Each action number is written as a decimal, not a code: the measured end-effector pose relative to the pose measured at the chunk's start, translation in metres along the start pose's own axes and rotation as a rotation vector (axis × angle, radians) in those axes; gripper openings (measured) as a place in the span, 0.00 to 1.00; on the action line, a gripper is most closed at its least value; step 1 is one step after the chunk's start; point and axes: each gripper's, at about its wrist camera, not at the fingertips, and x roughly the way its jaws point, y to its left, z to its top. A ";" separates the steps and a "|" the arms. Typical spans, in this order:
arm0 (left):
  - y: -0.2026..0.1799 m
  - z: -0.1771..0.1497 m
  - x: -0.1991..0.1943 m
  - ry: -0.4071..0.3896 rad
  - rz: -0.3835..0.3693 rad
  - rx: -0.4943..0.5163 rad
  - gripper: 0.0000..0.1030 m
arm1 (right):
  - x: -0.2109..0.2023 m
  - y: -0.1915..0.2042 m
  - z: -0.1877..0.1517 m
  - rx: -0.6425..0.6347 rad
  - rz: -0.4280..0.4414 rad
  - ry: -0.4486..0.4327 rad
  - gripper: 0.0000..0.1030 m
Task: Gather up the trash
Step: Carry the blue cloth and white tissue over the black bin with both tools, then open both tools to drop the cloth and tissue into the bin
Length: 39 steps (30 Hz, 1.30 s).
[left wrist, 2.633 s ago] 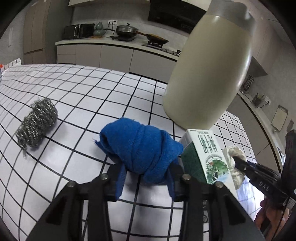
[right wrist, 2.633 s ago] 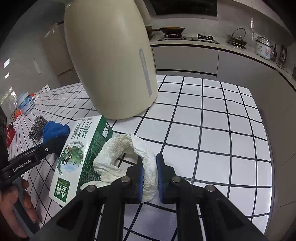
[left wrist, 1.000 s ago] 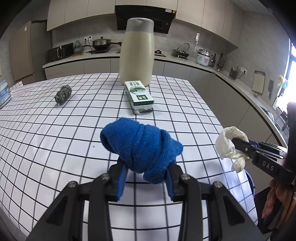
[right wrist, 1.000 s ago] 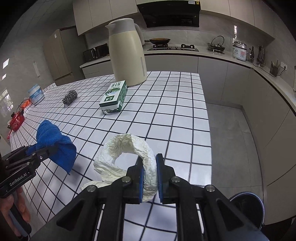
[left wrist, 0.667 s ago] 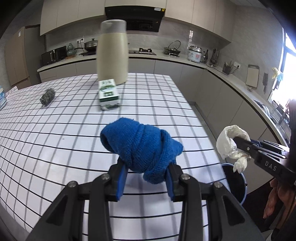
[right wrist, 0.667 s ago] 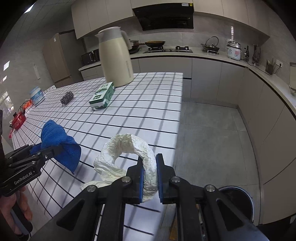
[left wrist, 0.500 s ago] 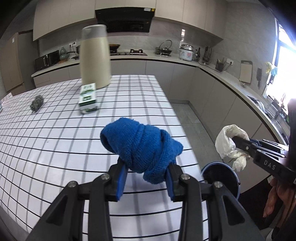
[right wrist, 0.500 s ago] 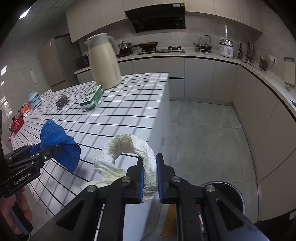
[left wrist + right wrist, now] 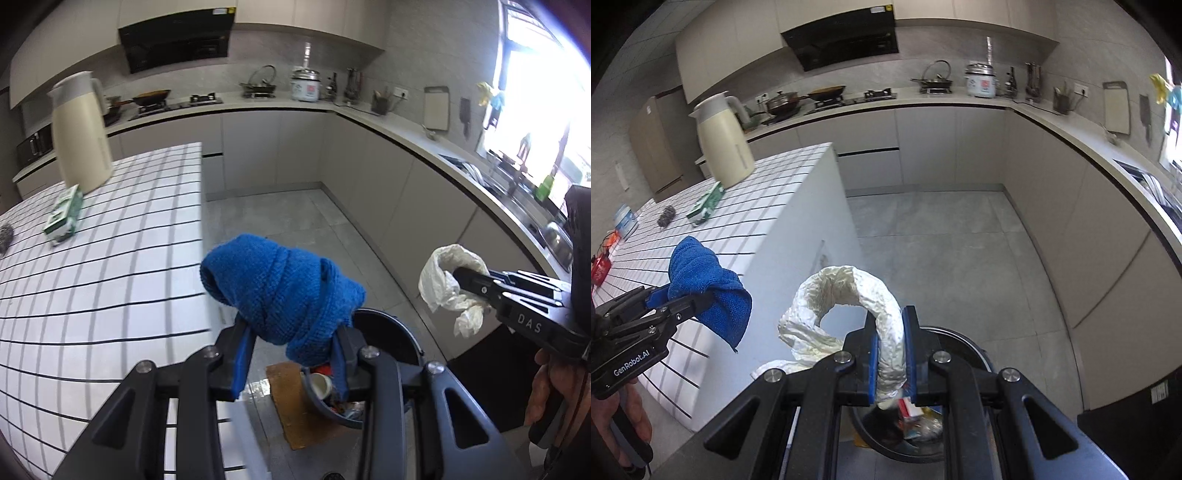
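Note:
My left gripper (image 9: 291, 343) is shut on a rolled blue cloth (image 9: 277, 288), held in the air past the end of the tiled counter (image 9: 92, 258). From the right wrist view the same blue cloth (image 9: 705, 288) hangs at the left in the left gripper (image 9: 690, 299). My right gripper (image 9: 890, 347) is shut on a crumpled white paper wad (image 9: 846, 295), which shows in the left wrist view as the white wad (image 9: 450, 280) at the right. A dark round trash bin (image 9: 960, 406) with rubbish inside stands on the floor directly below both grippers, also seen as the bin (image 9: 391, 343).
On the counter stand a cream jug (image 9: 81, 136), a green carton (image 9: 64, 214) and a steel scourer (image 9: 666, 214). A brown mat (image 9: 291, 398) lies beside the bin. Grey cabinets (image 9: 1071, 221) line the far and right walls, with bare grey floor (image 9: 942, 240) between.
Both grippers have swung away from over the counter to beyond its end, carrying the cloth and the paper wad. The trash bin has come into view beneath them.

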 end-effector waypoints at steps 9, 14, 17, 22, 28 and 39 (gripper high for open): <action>-0.053 -0.019 0.038 0.082 -0.035 0.036 0.36 | 0.005 -0.059 -0.031 0.042 -0.044 0.063 0.13; -0.066 -0.039 0.064 0.155 -0.044 0.012 0.36 | 0.024 -0.081 -0.056 0.051 -0.046 0.124 0.13; -0.070 -0.049 0.081 0.194 -0.042 -0.007 0.36 | 0.042 -0.087 -0.070 0.031 -0.038 0.170 0.13; -0.075 -0.065 0.112 0.265 -0.036 -0.042 0.37 | 0.086 -0.093 -0.092 -0.012 -0.020 0.255 0.13; -0.086 -0.082 0.139 0.338 -0.027 -0.049 0.40 | 0.131 -0.095 -0.120 -0.069 -0.003 0.341 0.13; -0.093 -0.088 0.139 0.339 0.055 -0.030 1.00 | 0.160 -0.116 -0.130 -0.121 -0.115 0.386 0.85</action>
